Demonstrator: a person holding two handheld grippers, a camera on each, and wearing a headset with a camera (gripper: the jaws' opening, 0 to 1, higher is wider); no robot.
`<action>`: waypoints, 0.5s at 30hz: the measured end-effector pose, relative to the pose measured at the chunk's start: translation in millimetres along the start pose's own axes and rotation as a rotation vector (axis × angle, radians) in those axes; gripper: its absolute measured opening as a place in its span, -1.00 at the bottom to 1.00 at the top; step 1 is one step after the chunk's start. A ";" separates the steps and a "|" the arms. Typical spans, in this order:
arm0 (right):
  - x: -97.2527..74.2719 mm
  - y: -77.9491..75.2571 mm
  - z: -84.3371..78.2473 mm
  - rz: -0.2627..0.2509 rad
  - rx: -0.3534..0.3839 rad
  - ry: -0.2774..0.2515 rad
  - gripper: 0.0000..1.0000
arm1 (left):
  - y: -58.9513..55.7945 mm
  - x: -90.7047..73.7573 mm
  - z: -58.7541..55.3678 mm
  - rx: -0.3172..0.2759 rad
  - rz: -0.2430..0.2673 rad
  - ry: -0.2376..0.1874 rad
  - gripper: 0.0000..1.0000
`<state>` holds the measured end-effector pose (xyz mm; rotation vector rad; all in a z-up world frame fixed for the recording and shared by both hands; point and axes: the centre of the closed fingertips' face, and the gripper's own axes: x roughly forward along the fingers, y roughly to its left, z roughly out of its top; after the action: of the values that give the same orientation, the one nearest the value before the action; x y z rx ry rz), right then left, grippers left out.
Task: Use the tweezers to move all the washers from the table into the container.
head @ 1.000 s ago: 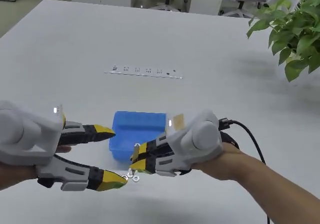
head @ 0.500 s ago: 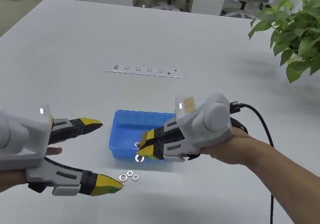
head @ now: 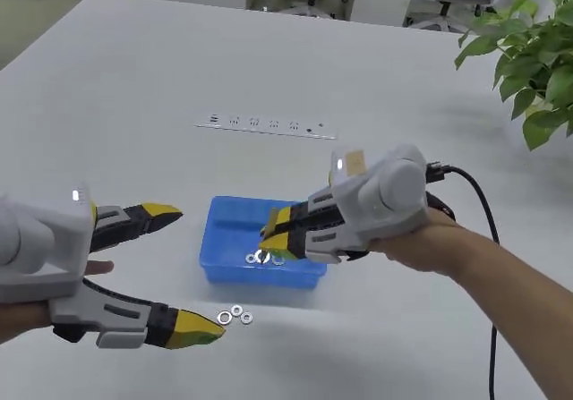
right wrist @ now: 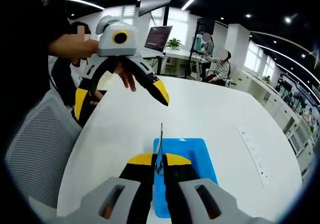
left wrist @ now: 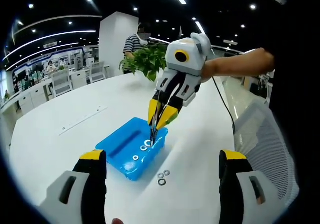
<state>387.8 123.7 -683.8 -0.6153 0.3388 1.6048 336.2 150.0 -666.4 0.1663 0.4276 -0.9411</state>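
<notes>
Right claw [head: 271, 242] clamps tweezers [left wrist: 153, 129]; tips blur against container [head: 260, 276].

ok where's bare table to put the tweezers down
Bare table lies beyond the socket strip, and between that strip and the blue container. Crowded in front of the container: three loose washers beside the left gripper, with the right gripper and its tweezers over the container.

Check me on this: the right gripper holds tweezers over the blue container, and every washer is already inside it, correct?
Not quite. The right gripper does hold the tweezers over the blue container, but three washers lie on the table in front of it. The head view shows them.
</notes>
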 end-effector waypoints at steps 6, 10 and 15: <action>7.6 -9.4 -7.9 -0.015 0.003 0.008 -0.86 | 2.6 1.7 0.6 0.000 -0.003 -0.004 0.98; 14.0 -12.7 -14.6 -0.013 0.007 0.018 -0.86 | 5.2 3.1 0.2 0.001 -0.005 -0.002 0.98; 20.6 -15.7 -22.5 -0.006 0.018 0.026 -0.86 | 8.2 5.3 1.1 0.010 -0.003 -0.003 0.93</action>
<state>406.7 130.3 -711.7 -0.6232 0.3700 1.5872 345.9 150.4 -668.0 0.1737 0.4204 -0.9461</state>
